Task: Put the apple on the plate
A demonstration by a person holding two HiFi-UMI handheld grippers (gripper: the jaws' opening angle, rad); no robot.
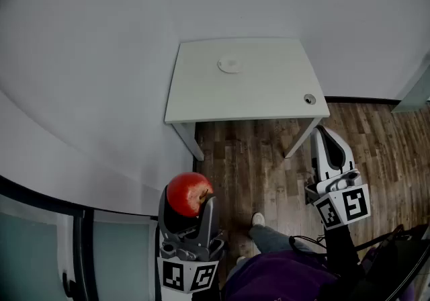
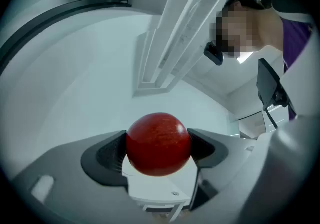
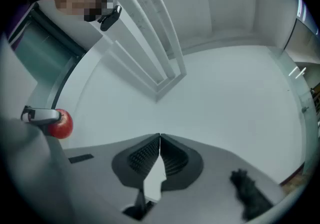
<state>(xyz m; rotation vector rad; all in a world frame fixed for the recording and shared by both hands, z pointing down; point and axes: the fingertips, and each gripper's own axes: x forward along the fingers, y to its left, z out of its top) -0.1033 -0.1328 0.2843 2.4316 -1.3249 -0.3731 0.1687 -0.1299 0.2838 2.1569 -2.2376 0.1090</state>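
Observation:
A red apple (image 1: pixel 189 193) sits between the jaws of my left gripper (image 1: pixel 190 207) at the bottom left of the head view, well short of the table. In the left gripper view both dark pads press on the sides of the apple (image 2: pixel 158 143). A small white plate (image 1: pixel 230 64) lies near the far edge of the white table (image 1: pixel 269 91). My right gripper (image 1: pixel 325 143) hangs over the wooden floor by the table's front right leg, its jaws closed together with nothing between them (image 3: pixel 159 140). In the right gripper view the apple (image 3: pixel 61 123) shows at the left.
A round cable hole (image 1: pixel 309 99) is in the table's right front corner. White walls stand behind and to the left of the table. Wooden floor (image 1: pixel 255 165) runs between me and the table. A person's shoe (image 1: pixel 258 219) and purple sleeve are below.

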